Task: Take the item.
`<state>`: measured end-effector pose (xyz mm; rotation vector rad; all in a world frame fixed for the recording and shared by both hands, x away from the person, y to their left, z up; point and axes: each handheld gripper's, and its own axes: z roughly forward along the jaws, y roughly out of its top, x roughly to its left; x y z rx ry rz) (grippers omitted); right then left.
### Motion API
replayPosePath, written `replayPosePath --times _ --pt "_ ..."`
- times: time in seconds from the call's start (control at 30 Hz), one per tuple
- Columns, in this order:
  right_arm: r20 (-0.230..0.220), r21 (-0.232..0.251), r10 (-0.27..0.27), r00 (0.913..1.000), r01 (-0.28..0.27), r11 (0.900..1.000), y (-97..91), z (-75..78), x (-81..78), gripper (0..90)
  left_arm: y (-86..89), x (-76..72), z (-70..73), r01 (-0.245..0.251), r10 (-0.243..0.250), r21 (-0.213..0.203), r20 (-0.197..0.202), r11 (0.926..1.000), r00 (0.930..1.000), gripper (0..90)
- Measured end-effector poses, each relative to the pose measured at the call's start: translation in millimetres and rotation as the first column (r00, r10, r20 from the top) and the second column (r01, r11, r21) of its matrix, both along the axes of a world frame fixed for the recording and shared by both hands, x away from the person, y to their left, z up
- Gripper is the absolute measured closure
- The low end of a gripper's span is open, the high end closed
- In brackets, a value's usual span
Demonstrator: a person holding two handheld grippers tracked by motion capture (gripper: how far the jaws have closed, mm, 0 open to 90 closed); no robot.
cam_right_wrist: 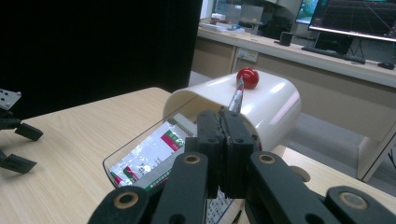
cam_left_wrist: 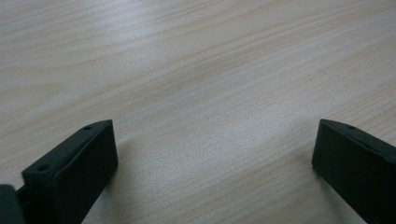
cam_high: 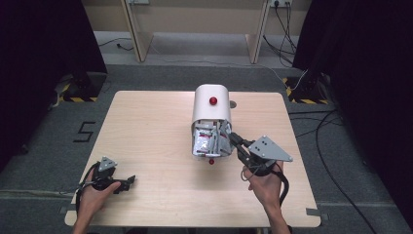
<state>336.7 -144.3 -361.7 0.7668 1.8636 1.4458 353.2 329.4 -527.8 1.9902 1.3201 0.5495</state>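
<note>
Here, well left of the white dome-lidded bin (cam_high: pixel 211 105) on the pale wooden tabletop (cam_high: pixel 146 126), the left tool (cam_high: pixel 127 182) rests wide open and empty, while the right tool (cam_right_wrist: pixel 224 135), nearer, at the bin's open front, pinches a thin red-and-green sachet (cam_right_wrist: pixel 236 97) edge-on, its long axis pointing into the bin.

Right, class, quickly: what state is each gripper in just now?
Left gripper: open, holding nothing, low over the table.
Right gripper: shut on a thin packet at the bread box.
</note>
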Motion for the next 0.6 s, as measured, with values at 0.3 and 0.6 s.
replayPosePath --times 0.3,0.6 --pt "0.015 0.016 -0.04 0.9991 0.04 0.9991 -18.7 3.5 -1.8 88.5 0.0 -0.3 0.0 -0.002 0.002 -0.001 0.001 1.0 1.0 0.0" --pt "-0.005 0.016 -0.129 0.9916 0.13 0.9915 -50.9 -6.5 5.8 88.4 0.0 -0.3 0.0 -0.002 0.002 -0.001 0.0 1.0 1.0 0.0"
